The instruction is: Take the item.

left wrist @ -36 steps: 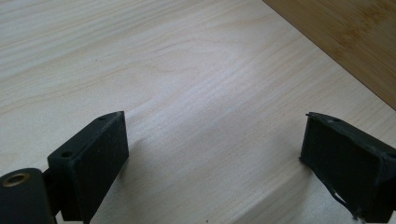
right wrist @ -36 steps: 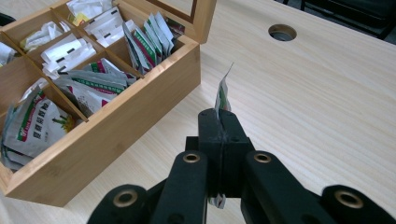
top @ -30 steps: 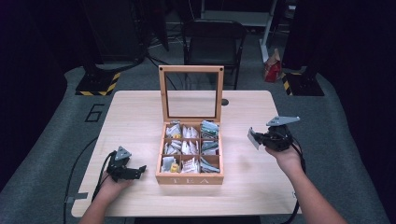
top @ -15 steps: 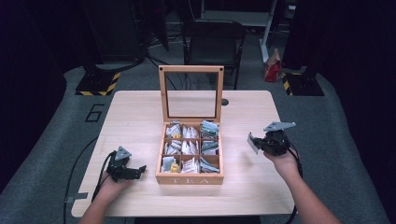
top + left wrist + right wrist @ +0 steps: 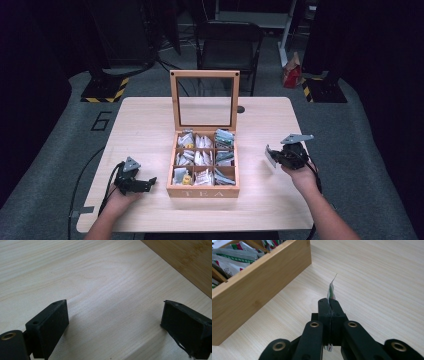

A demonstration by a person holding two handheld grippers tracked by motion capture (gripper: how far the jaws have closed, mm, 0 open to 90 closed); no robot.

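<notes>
Sitting square in mid-table [image 5: 150, 125], a wooden tea box [image 5: 202, 191], lid [image 5: 204, 99] propped upright at the back, "TEA" lettered across the front wall. Nine compartments inside, packed with sachets [image 5: 200, 158] in white, green and grey.

Out to the right of the box, the right gripper [image 5: 274, 156], raised off the tabletop in the right hand [image 5: 300, 172], well apart from the box's side wall. Jaws pinched fully together there, clamped on a single tea sachet [image 5: 331, 291], seen edge-on from the right gripper [image 5: 329, 305] view: thin packet, white with green and red print, sticking up past the jaw tips and poking out a little below them too. Box wall [image 5: 257, 290] off to that camera's left, more sachets peeking over its rim.

Over on the other side, the left gripper [image 5: 150, 181] low by the table's near edge, just left of the box's front corner, held in the left hand [image 5: 120, 200]. Jaws spread wide in the left gripper [image 5: 115, 322] view, bare wood grain between them, nothing gripped. Cable [image 5: 107, 187] trailing back off the table edge.
</notes>
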